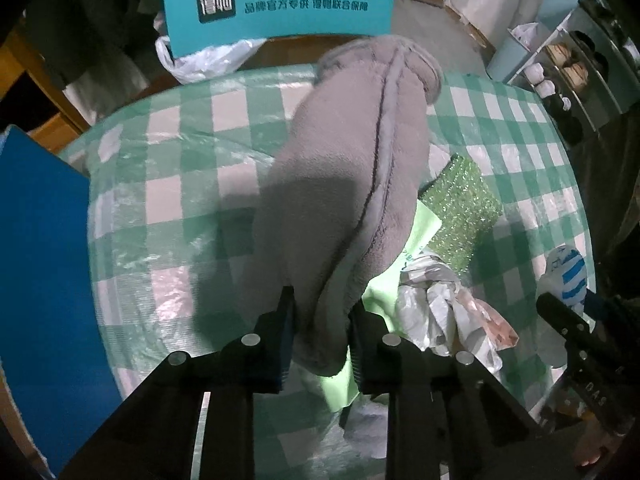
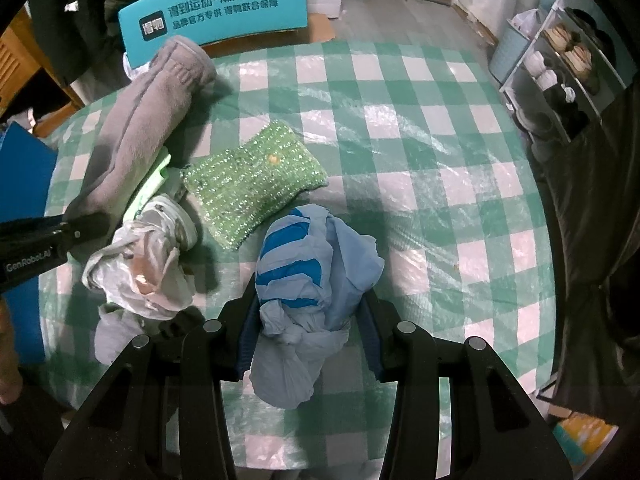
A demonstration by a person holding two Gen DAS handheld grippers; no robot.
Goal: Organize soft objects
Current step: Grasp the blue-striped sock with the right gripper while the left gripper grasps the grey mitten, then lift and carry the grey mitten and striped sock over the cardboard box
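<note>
A long grey fleece cloth (image 1: pixel 352 168) lies lengthwise on the green-checked table (image 1: pixel 176 200), and my left gripper (image 1: pixel 322 320) is shut on its near end. Under that end lies a light green cloth (image 1: pixel 380 296), with a glittery green sponge cloth (image 1: pixel 460 208) and a crumpled white-and-pink plastic bag (image 1: pixel 448 312) to its right. In the right wrist view my right gripper (image 2: pixel 310 320) is shut on a knotted blue-and-white plastic bag (image 2: pixel 312 264). To its left are the crumpled bag (image 2: pixel 144 272), the sponge cloth (image 2: pixel 252 188), the grey cloth (image 2: pixel 136 136) and the left gripper (image 2: pixel 80 228).
A teal printed box (image 1: pixel 280 0) stands behind the table's far edge. A blue board (image 1: pixel 40 280) rises at the table's left side. A shoe rack (image 2: pixel 560 60) stands on the floor at the right. A dark sleeve (image 2: pixel 592 200) hangs along the right edge.
</note>
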